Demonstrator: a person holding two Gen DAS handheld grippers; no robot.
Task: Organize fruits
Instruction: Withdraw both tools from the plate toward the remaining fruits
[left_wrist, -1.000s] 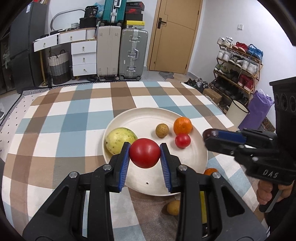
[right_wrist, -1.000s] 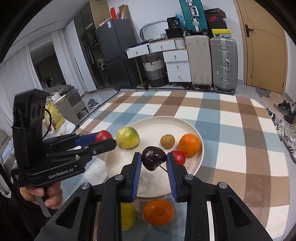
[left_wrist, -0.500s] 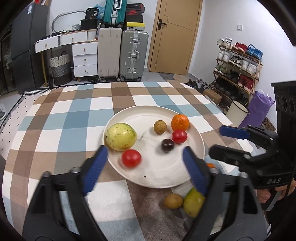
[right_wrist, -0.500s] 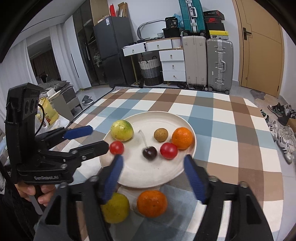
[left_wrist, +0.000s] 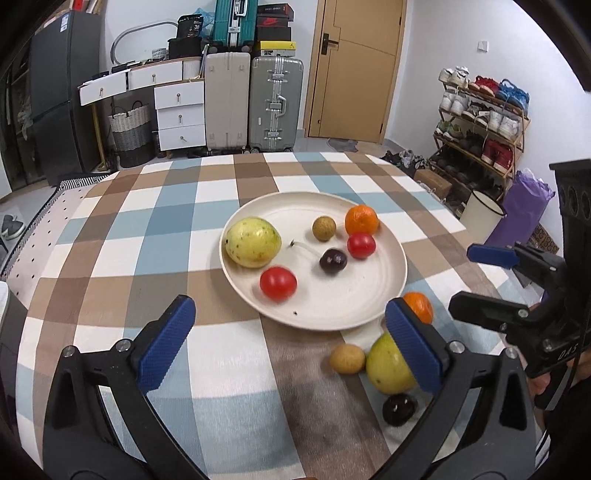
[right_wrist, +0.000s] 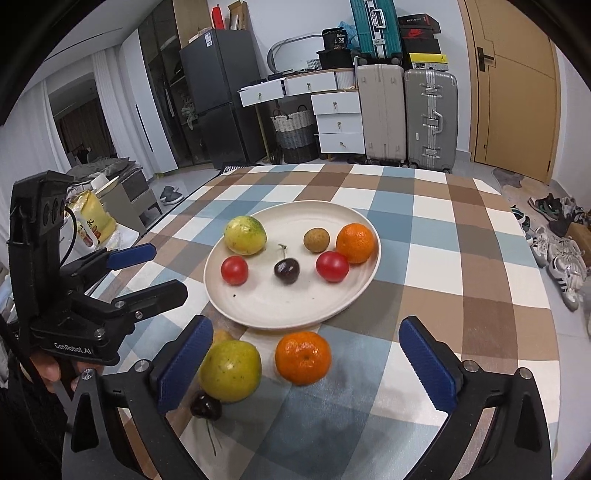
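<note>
A cream plate (left_wrist: 354, 306) (right_wrist: 258, 310) on the checked tablecloth holds a yellow-green fruit (left_wrist: 252, 242), two red tomatoes (left_wrist: 277, 283) (left_wrist: 361, 245), a dark cherry (left_wrist: 332, 261) (right_wrist: 286, 270), a small brown fruit (left_wrist: 324, 228) and an orange (left_wrist: 361, 220). In front of the plate lie an orange (right_wrist: 303, 357), a yellow-green fruit (right_wrist: 229, 370), a brown fruit (left_wrist: 346, 358) and a dark cherry (right_wrist: 205, 405). My left gripper (left_wrist: 291, 343) is open and empty, held back from the plate's near edge. My right gripper (right_wrist: 306, 365) is open and empty above the loose orange.
The checked tablecloth (left_wrist: 155, 229) covers the table. Behind it stand suitcases (left_wrist: 275, 103), white drawers (left_wrist: 179, 110) and a door (left_wrist: 354, 66). A shoe rack (left_wrist: 480, 122) is at the right. A dark fridge (right_wrist: 218, 110) stands at the back left.
Both grippers opened and let go: the red tomato and the dark cherry now lie on the plate. Both grippers have pulled back from the plate toward the near edge.
</note>
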